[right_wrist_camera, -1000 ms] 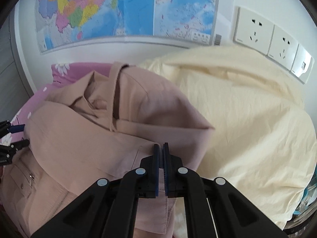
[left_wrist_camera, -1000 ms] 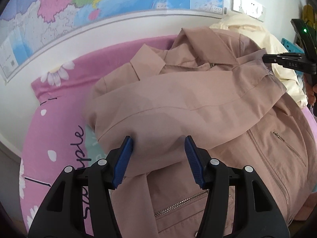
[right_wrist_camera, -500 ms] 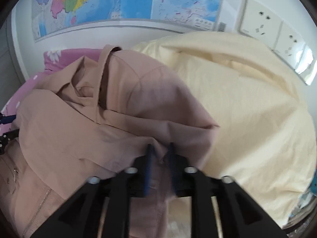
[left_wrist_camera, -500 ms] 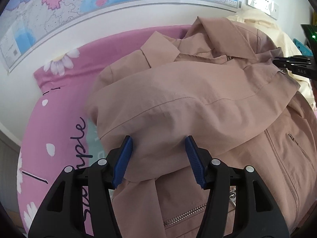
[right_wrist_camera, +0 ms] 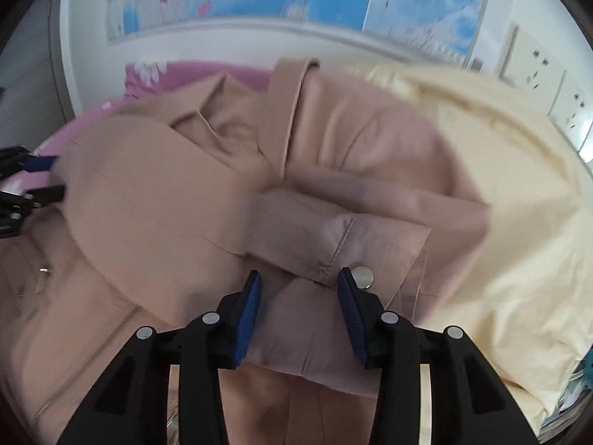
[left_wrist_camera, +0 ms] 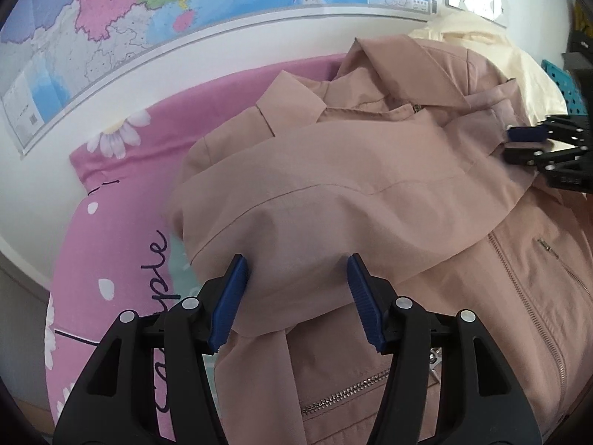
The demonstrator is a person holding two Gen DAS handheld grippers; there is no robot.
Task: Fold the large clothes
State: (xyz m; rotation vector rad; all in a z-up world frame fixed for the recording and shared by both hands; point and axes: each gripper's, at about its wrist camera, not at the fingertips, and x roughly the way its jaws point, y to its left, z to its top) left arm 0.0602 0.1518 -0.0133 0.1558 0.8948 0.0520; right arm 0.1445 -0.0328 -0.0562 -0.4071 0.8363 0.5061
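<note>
Left wrist view, catalogued from nine o'clock across to three. Pink bedsheet [left_wrist_camera: 111, 230] with daisy print, on what looks like a bed, lying under a wall map [left_wrist_camera: 185, 11]. Dusty-pink jacket [left_wrist_camera: 333, 193], the task's garment, spread front-up over the sheet, collar toward twelve o'clock, zip and pocket toward four o'clock. One sleeve [left_wrist_camera: 315, 222] is laid crosswise over the chest, evidently a fold-in to narrow the garment before the body is doubled over. Left tongs [left_wrist_camera: 294, 298] at six o'clock: jaws moderately wide, straddling the sleeve's shoulder end, pads not pressing; the cloth lies loose between them. Right tongs [left_wrist_camera: 526, 144] at three o'clock, at the cuff end. Right wrist view: cuff [right_wrist_camera: 355, 244] with a silver snap [right_wrist_camera: 362, 276] lying flat on the jacket, just beyond the right tongs, whose jaws have just been opening; they stand partly apart and the cuff looks let go, laid in place, judged a release after placing. Cream garment [right_wrist_camera: 500, 193] from one to four o'clock, partly under the jacket's edge, presumably awaiting its turn. Wall sockets [right_wrist_camera: 548, 85] at two o'clock.
</note>
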